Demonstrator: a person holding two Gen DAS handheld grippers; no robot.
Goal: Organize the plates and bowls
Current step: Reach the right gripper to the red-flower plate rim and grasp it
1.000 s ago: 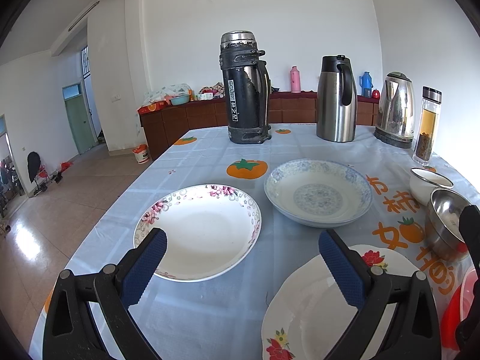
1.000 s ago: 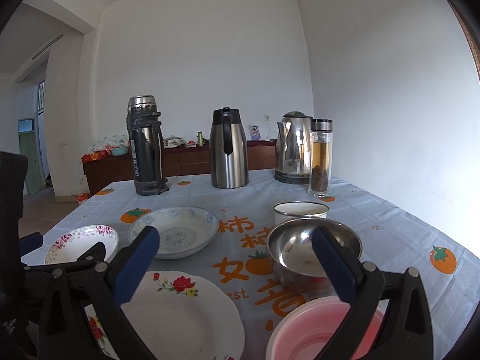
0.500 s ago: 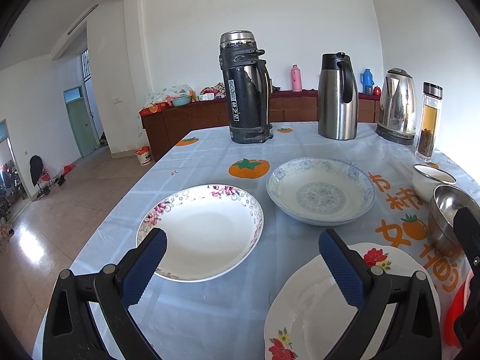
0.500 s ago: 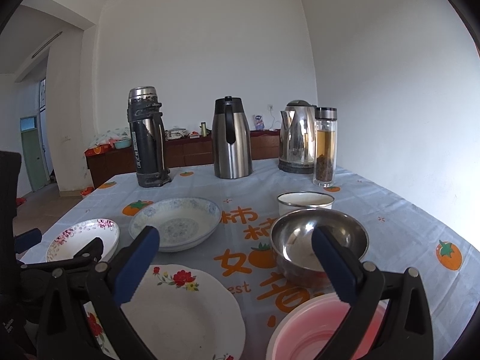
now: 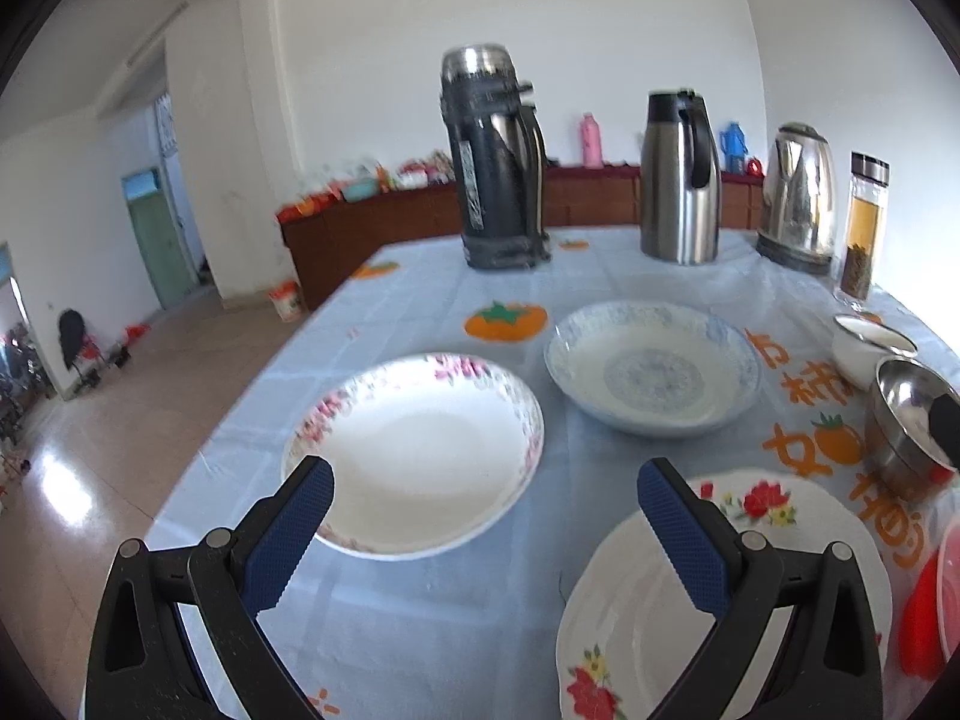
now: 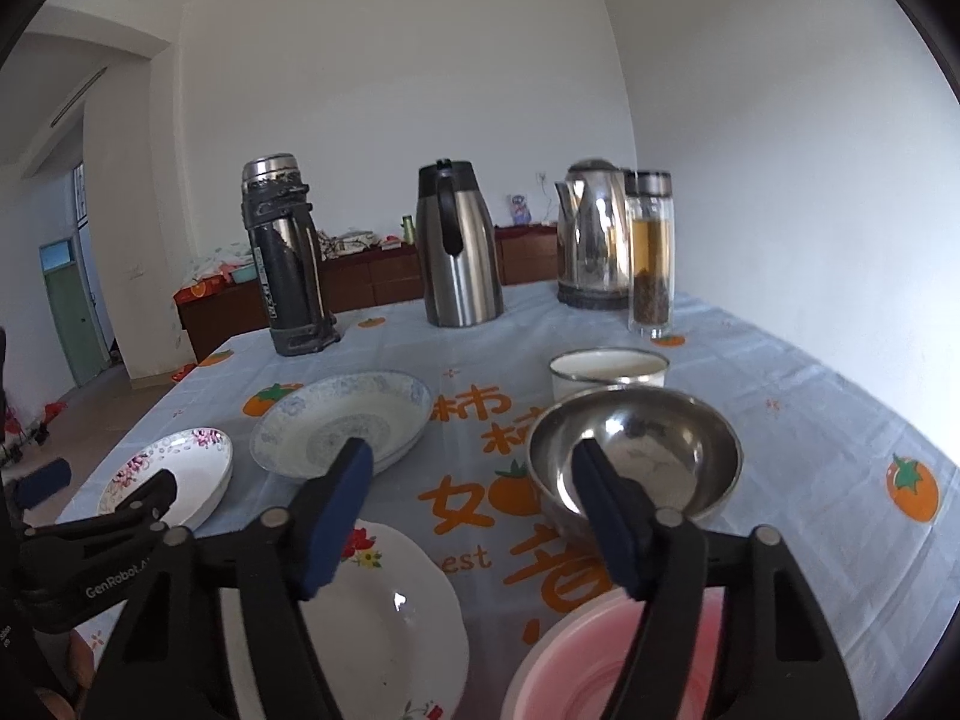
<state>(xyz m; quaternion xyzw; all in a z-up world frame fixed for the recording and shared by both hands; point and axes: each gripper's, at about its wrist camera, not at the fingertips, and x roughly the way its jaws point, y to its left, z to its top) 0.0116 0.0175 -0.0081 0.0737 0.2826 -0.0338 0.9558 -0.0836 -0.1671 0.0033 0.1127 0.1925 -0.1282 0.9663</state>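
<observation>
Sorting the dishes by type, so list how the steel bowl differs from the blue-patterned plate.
The steel bowl is bare shiny metal; the blue-patterned plate is white ceramic with blue print on its rim and centre. The steel bowl is deep with steep walls; the blue-patterned plate is shallow and wide. The steel bowl sits just behind the pink bowl, while the blue-patterned plate lies near the flowered plate. Both are round, upright and look empty.

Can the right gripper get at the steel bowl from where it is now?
Probably yes. The right gripper is closing with its right finger inside the steel bowl and the near rim between the jaws, not yet pinched. Nothing stands between them; the pink bowl lies below.
</observation>
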